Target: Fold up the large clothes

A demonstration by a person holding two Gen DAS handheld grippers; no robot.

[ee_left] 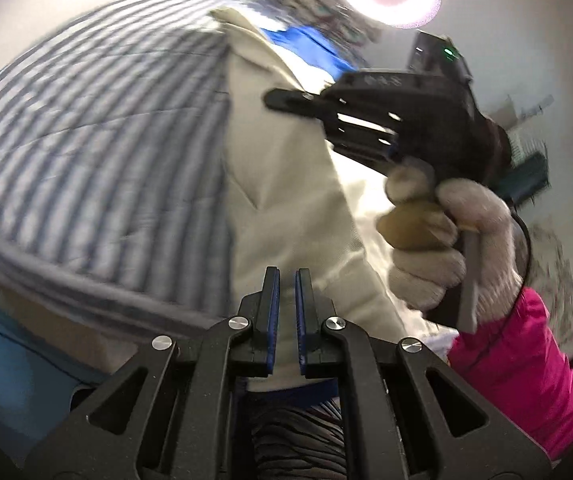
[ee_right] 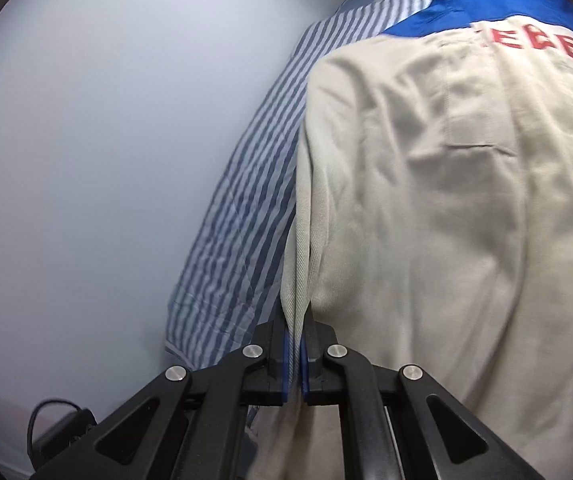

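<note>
Right wrist: cream garment point(ee_right: 446, 200), blue-yoked, red-lettered, pinched in right gripper point(ee_right: 295, 344).

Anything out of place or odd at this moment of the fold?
Nothing damaged. The right gripper pinches a folded edge of the cream garment, while the left gripper holds nothing, jaws nearly closed. The left wrist view is motion-blurred.

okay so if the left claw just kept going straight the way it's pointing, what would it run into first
Most likely the cream garment, which hangs right ahead of the left claw; its jaws stand slightly apart with nothing between them. Depth is hard to judge through the fisheye.
</note>
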